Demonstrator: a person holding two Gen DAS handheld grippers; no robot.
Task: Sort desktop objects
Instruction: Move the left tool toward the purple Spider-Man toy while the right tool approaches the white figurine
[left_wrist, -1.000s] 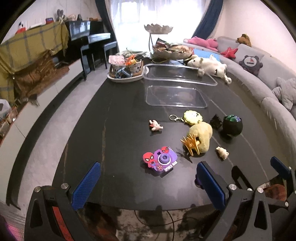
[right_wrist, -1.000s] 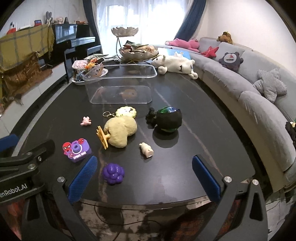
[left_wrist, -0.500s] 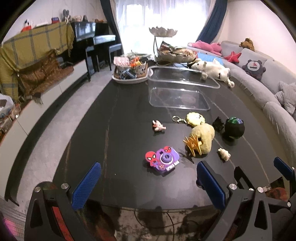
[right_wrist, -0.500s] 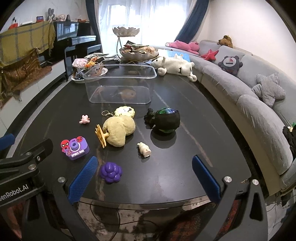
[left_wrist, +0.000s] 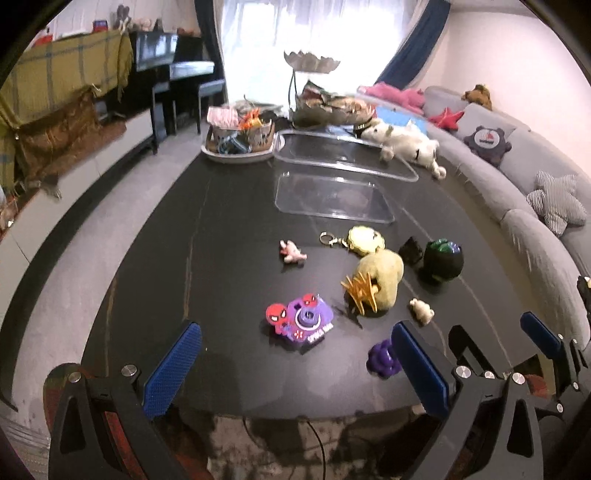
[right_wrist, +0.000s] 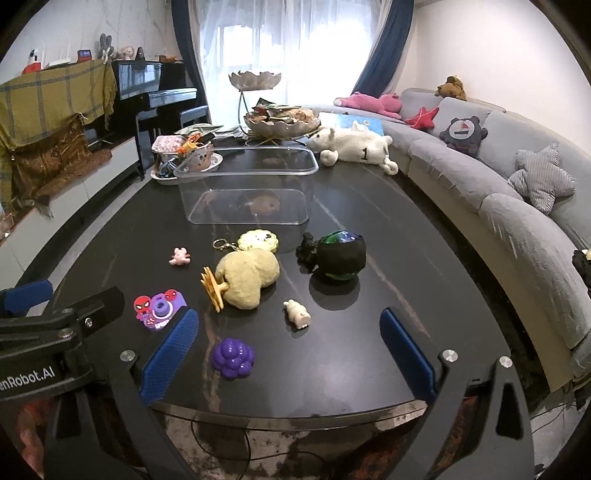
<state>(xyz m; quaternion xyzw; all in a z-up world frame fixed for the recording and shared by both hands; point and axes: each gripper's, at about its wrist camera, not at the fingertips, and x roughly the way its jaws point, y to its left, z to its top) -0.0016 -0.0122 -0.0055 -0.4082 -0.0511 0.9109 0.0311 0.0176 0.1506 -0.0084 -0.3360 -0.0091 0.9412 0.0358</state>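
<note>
Toys before bin on table

Bare dark table right of the toy cluster; clear bin behind.

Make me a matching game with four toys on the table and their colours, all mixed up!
Toys:
1. grape toy
2. Spider-Man camera
3. round pot toy
4. small octopus

Colours:
A. pink
B. black with a green top
C. all purple
D. purple with red faces

Pairs: 1-C, 2-D, 3-B, 4-A
</note>
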